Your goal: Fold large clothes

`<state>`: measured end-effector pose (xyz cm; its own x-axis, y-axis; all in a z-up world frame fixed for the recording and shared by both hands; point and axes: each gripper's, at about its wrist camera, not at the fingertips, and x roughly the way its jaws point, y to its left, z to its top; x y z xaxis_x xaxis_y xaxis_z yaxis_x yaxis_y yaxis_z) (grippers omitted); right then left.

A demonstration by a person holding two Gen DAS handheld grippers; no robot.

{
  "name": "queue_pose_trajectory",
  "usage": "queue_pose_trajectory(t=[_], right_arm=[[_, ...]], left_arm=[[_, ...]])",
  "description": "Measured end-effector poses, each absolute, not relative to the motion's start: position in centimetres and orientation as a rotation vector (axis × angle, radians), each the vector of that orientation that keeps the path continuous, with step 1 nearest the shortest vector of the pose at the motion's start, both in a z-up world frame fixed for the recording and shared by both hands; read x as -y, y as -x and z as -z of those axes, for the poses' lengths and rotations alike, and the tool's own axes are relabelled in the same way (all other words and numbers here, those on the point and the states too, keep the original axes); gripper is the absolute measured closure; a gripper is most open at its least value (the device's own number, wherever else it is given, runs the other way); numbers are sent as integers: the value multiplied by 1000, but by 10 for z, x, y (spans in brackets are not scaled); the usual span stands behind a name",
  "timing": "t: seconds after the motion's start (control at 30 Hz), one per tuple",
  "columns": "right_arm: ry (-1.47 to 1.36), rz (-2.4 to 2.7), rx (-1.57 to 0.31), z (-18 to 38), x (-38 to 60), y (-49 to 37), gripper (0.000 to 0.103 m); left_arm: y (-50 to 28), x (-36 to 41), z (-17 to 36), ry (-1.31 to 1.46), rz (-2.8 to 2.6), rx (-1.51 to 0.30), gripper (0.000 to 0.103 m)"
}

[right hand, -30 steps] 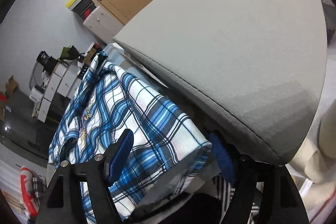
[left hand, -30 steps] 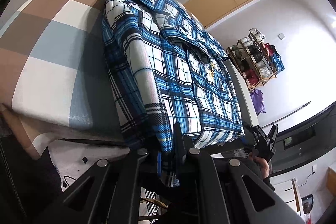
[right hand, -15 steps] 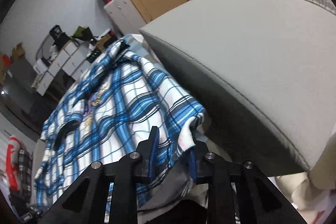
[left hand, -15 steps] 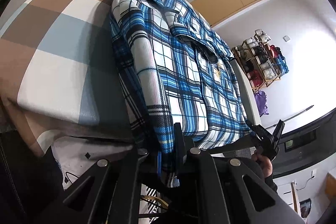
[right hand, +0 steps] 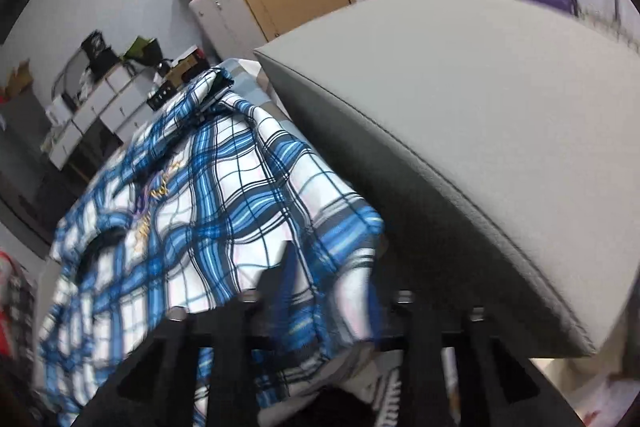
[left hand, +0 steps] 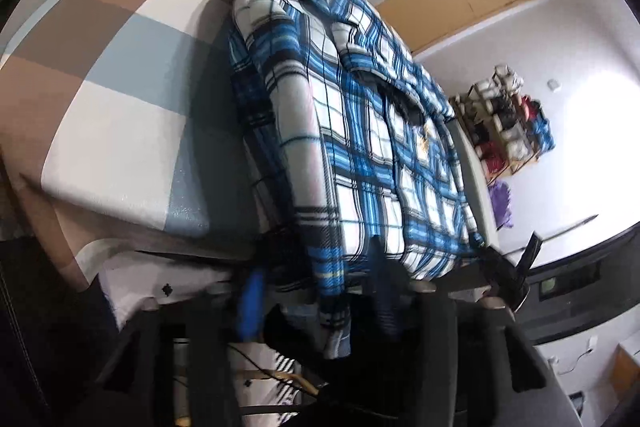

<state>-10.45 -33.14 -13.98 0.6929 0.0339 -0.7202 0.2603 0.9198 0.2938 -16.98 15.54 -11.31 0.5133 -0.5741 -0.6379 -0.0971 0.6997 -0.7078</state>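
Because the plaid shirt is soft, limp cloth, its near hem corners look like the best holds: the left gripper stands spread around one corner, while the right gripper pinches the other. Lying on the checked bed beside a grey cushion, it runs lengthwise away, collar farthest.

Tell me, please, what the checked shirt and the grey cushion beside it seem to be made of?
Plaid shirt: soft woven cloth, probably cotton or flannel, matte; it drapes and creases in folds. Grey cushion: smooth, faintly shiny cover with a stitched seam along the edge, possibly faux leather or tight fabric; the look leaves it open.
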Motion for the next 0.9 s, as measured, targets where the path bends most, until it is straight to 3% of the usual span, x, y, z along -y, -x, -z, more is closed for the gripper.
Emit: queue_pose_trajectory(t=[0.17,0.2,0.23,0.27,0.67,0.9], right_arm=[[-309,76,-796,131,320,107,100],[-308,69,-797,128,320,106,100],[-310,61,-792,124,319,106,100],[-316,52,-782,118,320,107,100],[-431,-53,-805,100,342,128,100],[-481,-113,-861,59,341,74,100]], left_arm=[[170,-154,110,754,329,-1000,58],[171,-153,108,740,336,-991,67],[171,-151,107,715,328,-996,92],[171,-149,108,693,315,-1014,101],[170,-174,104,891,445,-1126,103],[101,-202,48,915,468,-1085,103]])
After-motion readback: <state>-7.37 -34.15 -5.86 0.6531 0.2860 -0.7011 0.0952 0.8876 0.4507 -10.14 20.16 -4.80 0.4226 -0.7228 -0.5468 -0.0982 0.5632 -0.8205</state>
